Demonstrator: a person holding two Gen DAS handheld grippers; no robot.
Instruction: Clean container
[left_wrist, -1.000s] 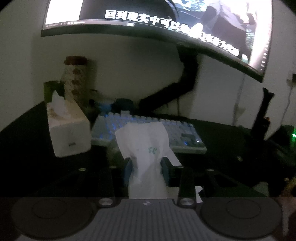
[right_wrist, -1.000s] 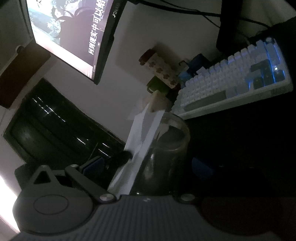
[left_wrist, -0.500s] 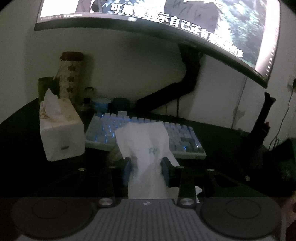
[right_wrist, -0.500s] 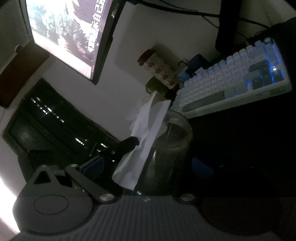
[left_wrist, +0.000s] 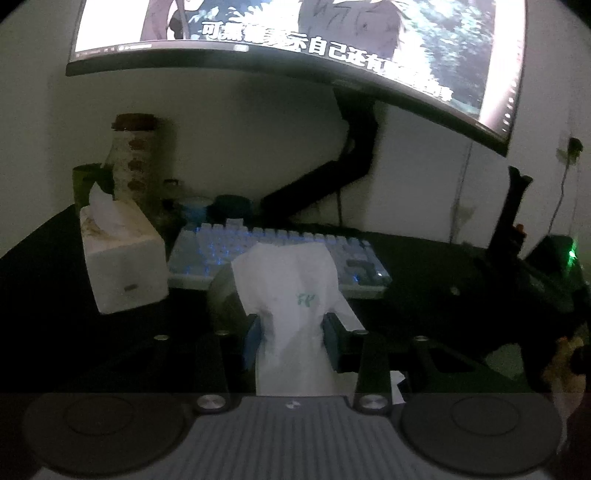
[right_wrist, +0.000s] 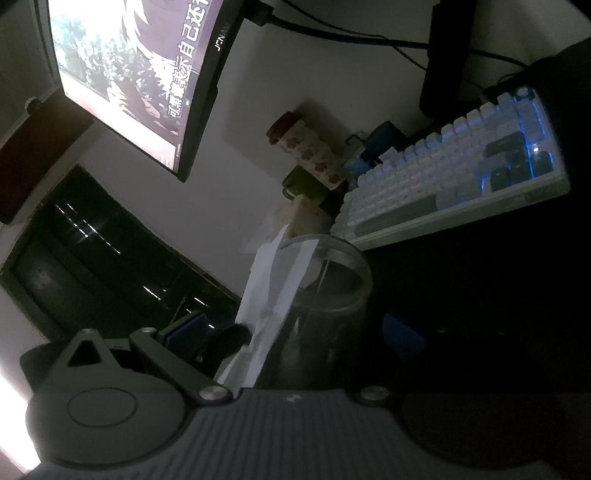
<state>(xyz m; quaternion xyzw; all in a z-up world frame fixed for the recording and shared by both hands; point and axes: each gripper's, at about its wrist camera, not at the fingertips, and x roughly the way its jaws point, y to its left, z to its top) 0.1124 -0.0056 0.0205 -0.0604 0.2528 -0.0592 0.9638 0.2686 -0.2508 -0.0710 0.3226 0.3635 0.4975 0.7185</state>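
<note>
Dim light covers a dark surface (left_wrist: 424, 266) below a curved monitor (left_wrist: 332, 33), where a white tissue box (left_wrist: 122, 266), a tall patterned canister (left_wrist: 135, 158) and a pale backlit keyboard (left_wrist: 280, 254) stand near the wall. At the left gripper (left_wrist: 291, 336), the jaws stand narrow and pinch a white crumpled tissue (left_wrist: 291, 291), which rises above the blue pads (left_wrist: 253, 332). At the right gripper (right_wrist: 295, 332), the jaws clasp a clear cylindrical glass container (right_wrist: 325, 306) lifted in front of the keyboard, and the tissue (right_wrist: 273, 295) lies against its rim and left wall, though whether it reaches inside cannot be told.
</note>
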